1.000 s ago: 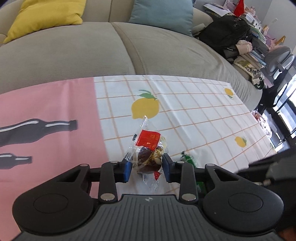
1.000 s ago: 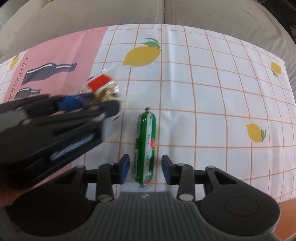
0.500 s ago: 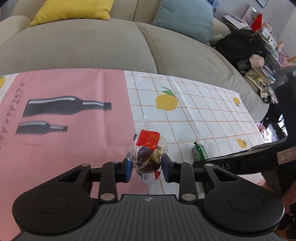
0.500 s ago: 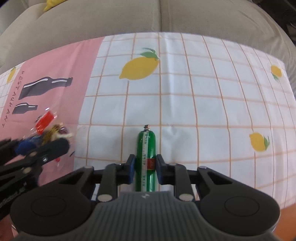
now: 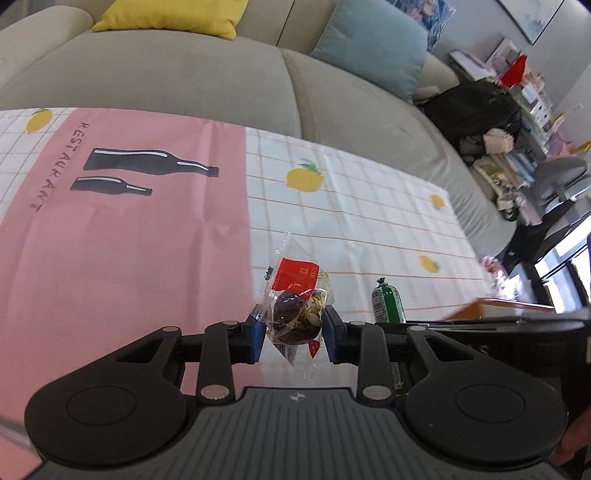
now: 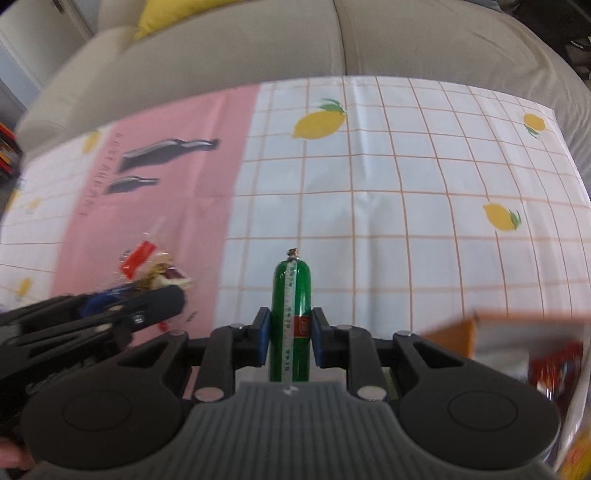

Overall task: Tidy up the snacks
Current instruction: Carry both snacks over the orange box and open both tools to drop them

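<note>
A: Where are the snacks sitting relative to the tablecloth (image 5: 147, 258)?
B: Both are hanging above it. The left gripper (image 5: 293, 334) is pinching a crinkly clear-wrapped date-walnut snack (image 5: 295, 314); the right gripper (image 6: 288, 341) is clamping a smooth green sausage stick (image 6: 291, 295).
A: Handling advice?
B: Keeping both grips steady while carrying toward the orange-rimmed box (image 6: 498, 325).

Home living room. Grey sofa (image 5: 184, 74) with yellow cushion (image 5: 166, 14) and blue cushion (image 5: 373, 48), table under a lemon-print cloth (image 5: 351, 206). Far right, cluttered shelves (image 5: 524, 110), possibly books.
</note>
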`<action>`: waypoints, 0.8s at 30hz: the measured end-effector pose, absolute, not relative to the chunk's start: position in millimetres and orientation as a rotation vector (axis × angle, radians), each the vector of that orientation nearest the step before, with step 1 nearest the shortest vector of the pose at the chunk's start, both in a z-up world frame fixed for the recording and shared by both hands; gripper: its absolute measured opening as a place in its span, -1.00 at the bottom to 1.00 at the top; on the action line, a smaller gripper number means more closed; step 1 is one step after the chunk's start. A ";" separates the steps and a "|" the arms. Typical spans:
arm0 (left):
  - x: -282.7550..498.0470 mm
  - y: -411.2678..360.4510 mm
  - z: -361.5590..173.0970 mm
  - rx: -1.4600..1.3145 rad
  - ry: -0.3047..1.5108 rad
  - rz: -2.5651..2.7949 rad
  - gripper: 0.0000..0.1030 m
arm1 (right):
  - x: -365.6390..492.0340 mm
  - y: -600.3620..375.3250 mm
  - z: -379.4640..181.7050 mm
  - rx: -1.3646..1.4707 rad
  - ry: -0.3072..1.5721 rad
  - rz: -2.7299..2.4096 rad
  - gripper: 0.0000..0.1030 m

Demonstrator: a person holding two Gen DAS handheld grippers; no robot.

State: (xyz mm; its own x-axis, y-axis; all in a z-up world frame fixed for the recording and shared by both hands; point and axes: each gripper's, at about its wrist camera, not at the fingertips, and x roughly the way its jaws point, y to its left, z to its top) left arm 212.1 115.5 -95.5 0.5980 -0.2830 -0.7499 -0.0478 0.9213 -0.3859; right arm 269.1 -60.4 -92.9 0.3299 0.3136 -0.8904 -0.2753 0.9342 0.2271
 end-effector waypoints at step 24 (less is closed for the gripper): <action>139.2 -47.6 -10.4 -0.286 0.969 -0.408 -0.31 | 147.8 -254.1 1.3 0.171 1.006 0.297 -0.60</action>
